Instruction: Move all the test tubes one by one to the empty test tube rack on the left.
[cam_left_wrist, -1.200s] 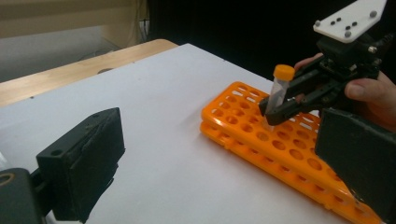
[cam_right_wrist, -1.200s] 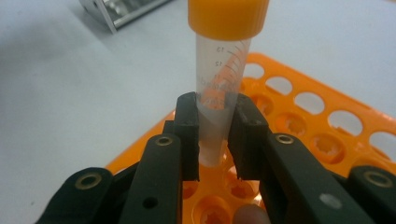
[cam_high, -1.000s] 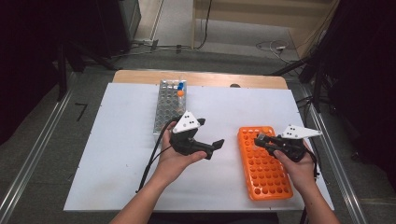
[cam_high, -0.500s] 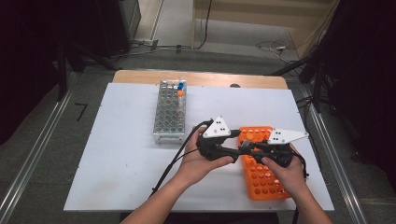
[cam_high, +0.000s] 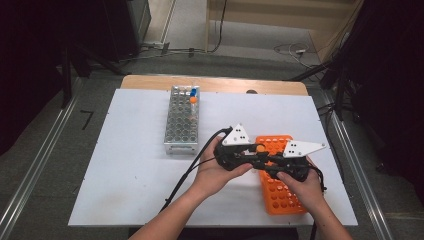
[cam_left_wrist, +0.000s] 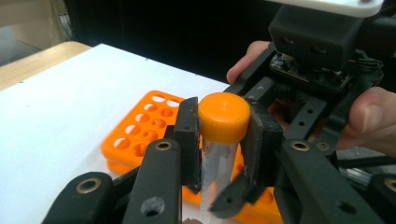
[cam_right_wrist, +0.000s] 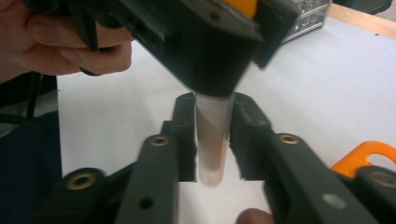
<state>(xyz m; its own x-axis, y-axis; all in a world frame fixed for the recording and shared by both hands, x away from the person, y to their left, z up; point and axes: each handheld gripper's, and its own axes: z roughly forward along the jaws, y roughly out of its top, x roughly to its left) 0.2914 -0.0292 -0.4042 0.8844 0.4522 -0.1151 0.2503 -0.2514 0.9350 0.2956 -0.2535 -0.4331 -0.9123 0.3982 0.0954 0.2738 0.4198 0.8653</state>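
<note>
A clear tube with an orange cap (cam_left_wrist: 224, 116) is held upright over the left edge of the orange rack (cam_high: 285, 200). My left gripper (cam_left_wrist: 224, 135) has just been closing, and its pads now press on the cap from both sides. From the opposite side my right gripper (cam_right_wrist: 212, 140) straddles the tube's clear body (cam_right_wrist: 211, 144); its jaws have just been opening, and thin gaps show beside the tube. In the high view the left gripper (cam_high: 257, 150) and right gripper (cam_high: 263, 162) meet tip to tip around the cap (cam_high: 260, 148).
A metal tube rack (cam_high: 181, 125) stands at the back left of the white board (cam_high: 140, 165), with a blue-capped tube (cam_high: 193, 92) and an orange-capped one (cam_high: 192, 100) at its far end. The orange rack's holes (cam_left_wrist: 140, 135) gape empty. Cables trail toward the front.
The left gripper has swung right from the board's middle to the right gripper and shut on the tube's cap. The right gripper has shifted slightly left to meet it.
</note>
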